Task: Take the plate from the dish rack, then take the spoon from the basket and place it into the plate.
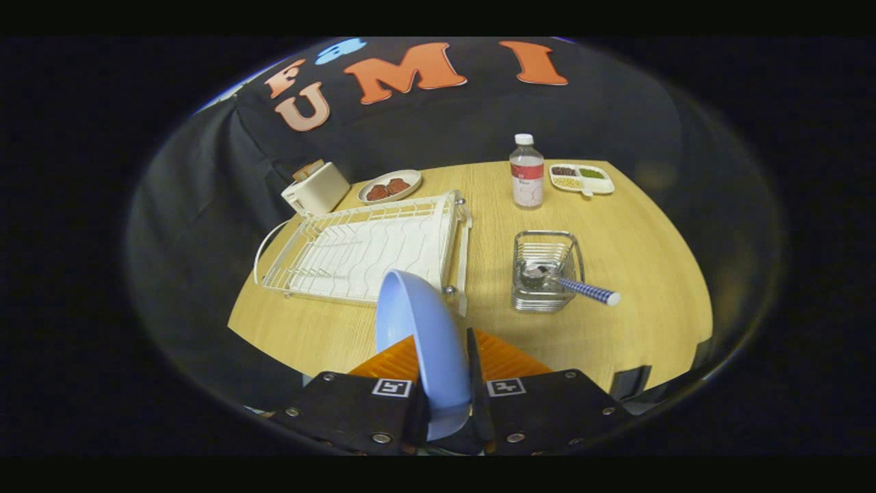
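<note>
While the gripper (pixel 448 383) clamps its fingers on one pale blue plate (pixel 424 342), held on edge just before the one white dish rack (pixel 363 250), one spoon (pixel 568 282) with a blue checked handle leans in the one wire basket (pixel 547 270)

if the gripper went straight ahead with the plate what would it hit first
Probably the dish rack: the gripper, fingers shut on the plate, points at its near corner. Depth is unclear.

One plate (pixel 421 342), one spoon (pixel 571 284), one bottle (pixel 526 172)
</note>
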{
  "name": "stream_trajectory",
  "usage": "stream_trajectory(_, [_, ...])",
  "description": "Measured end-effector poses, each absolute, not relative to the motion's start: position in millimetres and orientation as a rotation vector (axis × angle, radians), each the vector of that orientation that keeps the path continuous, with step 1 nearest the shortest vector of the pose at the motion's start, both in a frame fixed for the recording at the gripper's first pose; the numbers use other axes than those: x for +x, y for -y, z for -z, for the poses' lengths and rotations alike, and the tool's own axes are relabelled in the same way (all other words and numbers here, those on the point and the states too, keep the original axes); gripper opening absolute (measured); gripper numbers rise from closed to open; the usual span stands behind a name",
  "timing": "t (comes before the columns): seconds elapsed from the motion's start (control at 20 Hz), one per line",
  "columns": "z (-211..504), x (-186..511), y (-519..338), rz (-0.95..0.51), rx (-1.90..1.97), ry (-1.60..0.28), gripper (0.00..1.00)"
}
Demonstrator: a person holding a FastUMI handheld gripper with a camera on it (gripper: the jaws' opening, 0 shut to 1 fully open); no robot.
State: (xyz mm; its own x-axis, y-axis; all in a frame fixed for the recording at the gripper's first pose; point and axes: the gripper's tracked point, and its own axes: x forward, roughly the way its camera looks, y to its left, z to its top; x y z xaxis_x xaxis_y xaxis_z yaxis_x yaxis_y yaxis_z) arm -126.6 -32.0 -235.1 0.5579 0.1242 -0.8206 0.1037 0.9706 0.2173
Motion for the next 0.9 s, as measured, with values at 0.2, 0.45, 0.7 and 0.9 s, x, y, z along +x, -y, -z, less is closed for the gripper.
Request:
stream_trajectory(0.2, [260, -131, 22, -0.040, 0.375, -0.964, 0.25])
stream_trajectory(0.45, [292, -137, -12, -0.083, 0.531, -0.955, 0.25])
stream_trajectory(0.7, [316, -140, -29, -0.069, 0.652, -0.939, 0.25])
stream_trajectory(0.9, [325, -138, -34, -0.051, 0.706, -0.901, 0.26])
